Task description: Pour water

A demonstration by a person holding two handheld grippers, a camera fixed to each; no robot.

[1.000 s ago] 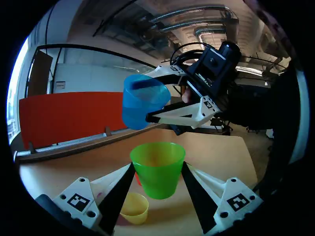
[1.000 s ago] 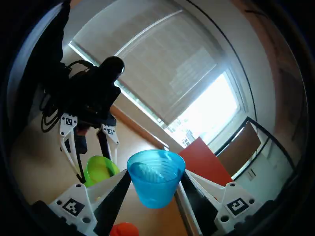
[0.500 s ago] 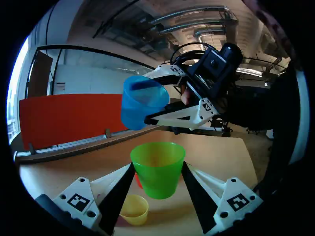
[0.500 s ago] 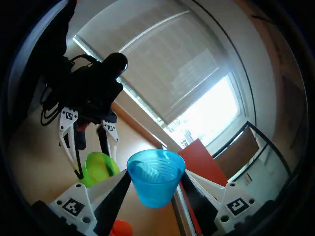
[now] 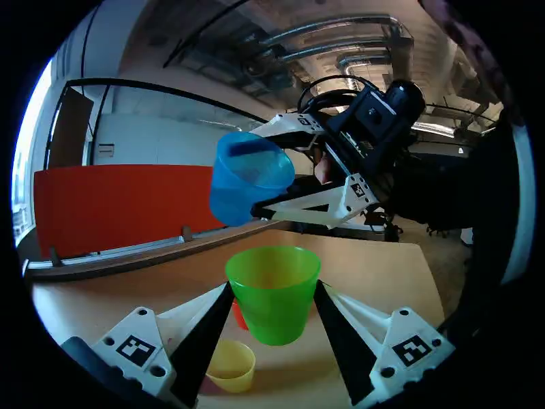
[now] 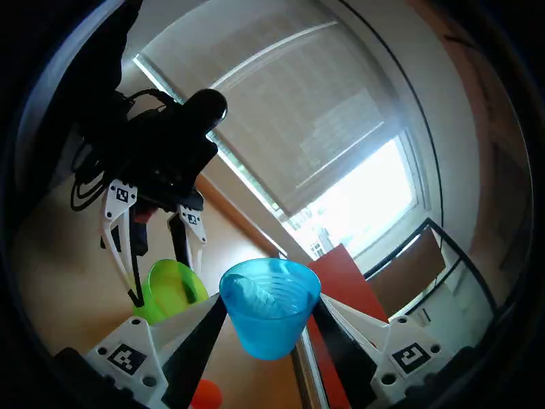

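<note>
Above green cup (image 5: 274,300), tilted blue cup (image 5: 246,178)

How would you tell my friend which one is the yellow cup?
Start at the light wooden table. In the left gripper view, a green cup is clamped between the jaws; just below and left of it stands the yellow cup, upright on the tabletop. It is the only yellow one, and nothing holds it.

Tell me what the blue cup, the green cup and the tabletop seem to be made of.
Blue cup: likely translucent plastic; light glows through its ribbed wall.
Green cup: similar plastic, smooth, slightly translucent at rim.
Tabletop: pale wood or laminate, matte; cannot tell which.
</note>
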